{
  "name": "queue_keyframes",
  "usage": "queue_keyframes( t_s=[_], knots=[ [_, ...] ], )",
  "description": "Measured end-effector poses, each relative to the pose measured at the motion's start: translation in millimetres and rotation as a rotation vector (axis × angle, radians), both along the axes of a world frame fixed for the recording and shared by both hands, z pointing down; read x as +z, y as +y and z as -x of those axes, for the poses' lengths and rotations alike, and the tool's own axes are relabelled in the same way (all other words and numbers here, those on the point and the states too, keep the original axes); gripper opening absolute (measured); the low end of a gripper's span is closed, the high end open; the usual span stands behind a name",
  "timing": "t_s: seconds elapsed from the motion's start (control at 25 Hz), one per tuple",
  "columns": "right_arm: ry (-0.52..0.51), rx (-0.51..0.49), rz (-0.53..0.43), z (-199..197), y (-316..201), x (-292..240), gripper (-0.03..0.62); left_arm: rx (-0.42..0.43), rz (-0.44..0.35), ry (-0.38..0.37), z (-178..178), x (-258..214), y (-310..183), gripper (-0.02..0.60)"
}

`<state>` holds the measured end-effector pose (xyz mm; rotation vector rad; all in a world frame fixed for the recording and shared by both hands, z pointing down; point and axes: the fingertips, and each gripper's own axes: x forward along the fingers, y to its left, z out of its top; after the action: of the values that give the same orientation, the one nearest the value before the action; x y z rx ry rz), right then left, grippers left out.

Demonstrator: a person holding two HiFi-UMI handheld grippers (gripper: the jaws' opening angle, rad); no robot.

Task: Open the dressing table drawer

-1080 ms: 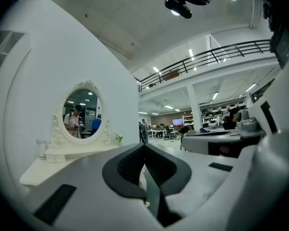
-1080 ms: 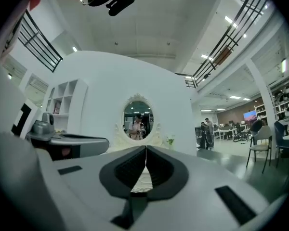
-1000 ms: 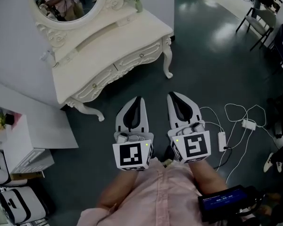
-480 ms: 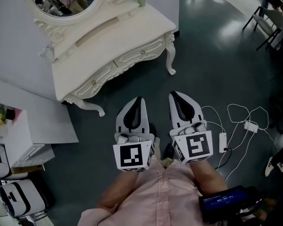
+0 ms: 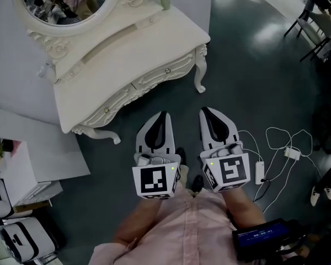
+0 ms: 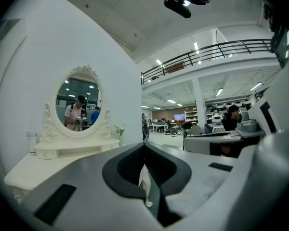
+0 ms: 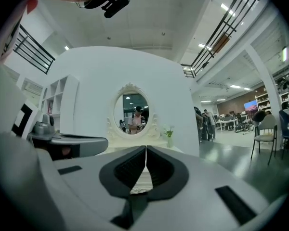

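Toward the upper left of the head view stood the cream-white carved wooden dressing table [image 5: 127,40], its scrolled cream drawer [image 5: 179,65] shut flush. At lower centre, the left gripper [image 5: 162,116] and right gripper [image 5: 204,111] hung well apart from it, jaws pressed together on nothing. Arriving closed, they would likely bump the small round metal knob [image 5: 167,70] instead of straddling it.

The dressing table [image 5: 127,43] now lies slightly nearer ahead of the fingertips of the left gripper [image 5: 162,116] and the right gripper [image 5: 204,111].
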<state>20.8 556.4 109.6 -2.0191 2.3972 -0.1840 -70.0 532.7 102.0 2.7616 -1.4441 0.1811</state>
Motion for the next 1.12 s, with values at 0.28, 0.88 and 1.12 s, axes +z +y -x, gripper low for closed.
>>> queue_keyframes(
  t_s=[0.28,0.88,1.12],
  knots=[
    [0.001,0.031,-0.015,-8,-66,-9,0.018,0.025,-0.014,0.0,-5,-7,-70,0.021],
    [0.019,0.101,-0.091,-6,-138,-37,0.018,0.104,-0.081,0.035,-11,-32,-148,0.021],
    [0.013,0.115,-0.062,-15,-146,-25,0.018,0.116,-0.034,0.014,-18,-14,-157,0.021]
  ],
)
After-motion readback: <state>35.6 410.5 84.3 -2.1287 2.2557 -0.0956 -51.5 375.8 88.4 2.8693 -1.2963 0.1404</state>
